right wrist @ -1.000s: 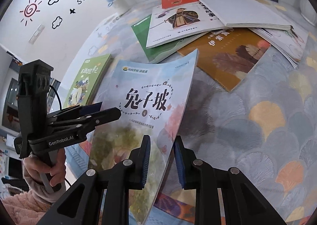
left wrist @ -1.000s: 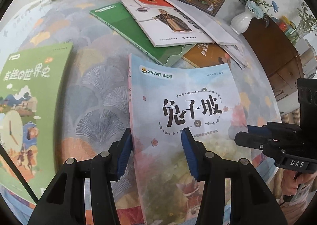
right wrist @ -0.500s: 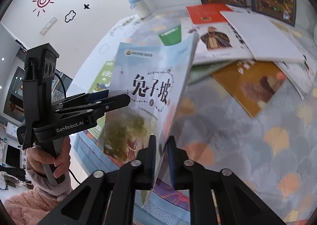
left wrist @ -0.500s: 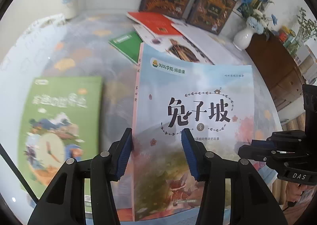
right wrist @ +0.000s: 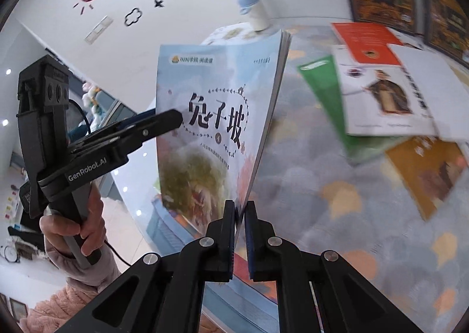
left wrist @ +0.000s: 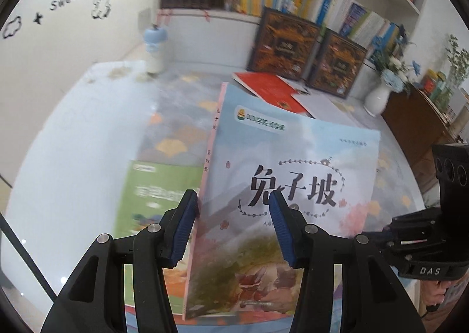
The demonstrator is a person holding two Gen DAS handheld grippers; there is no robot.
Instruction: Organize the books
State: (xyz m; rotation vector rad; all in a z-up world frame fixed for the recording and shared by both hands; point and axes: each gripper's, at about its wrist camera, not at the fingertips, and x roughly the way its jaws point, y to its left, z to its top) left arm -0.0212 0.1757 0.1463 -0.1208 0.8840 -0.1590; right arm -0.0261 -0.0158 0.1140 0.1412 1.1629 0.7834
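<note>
A pale-blue picture book (left wrist: 293, 157) (right wrist: 211, 98) hangs tilted up above the table. My right gripper (right wrist: 240, 221) is shut on the lower corner of its page edge. From the left wrist view the right gripper (left wrist: 369, 235) reaches the book's right side. My left gripper (left wrist: 233, 227) stands open. One of its fingers is beside the pink spine and the other lies in front of the cover, and neither pad presses. The right wrist view shows the left gripper (right wrist: 173, 117) side-on at the cover's left edge, held by a hand (right wrist: 73, 227).
A green book (left wrist: 158, 195) lies under the raised one. Red (right wrist: 366, 40), green (right wrist: 322, 92), white (right wrist: 381, 95) and brown (right wrist: 431, 169) books overlap on the patterned cloth (right wrist: 337, 215). Two dark ornate books (left wrist: 284, 46) lean on the shelf. A vase (left wrist: 378, 98) and a bottle (left wrist: 155, 49) stand at the back.
The right gripper's jaws have shut on the book's page edge. The book has risen off the table and tipped upright. Both grippers have moved up with it.
</note>
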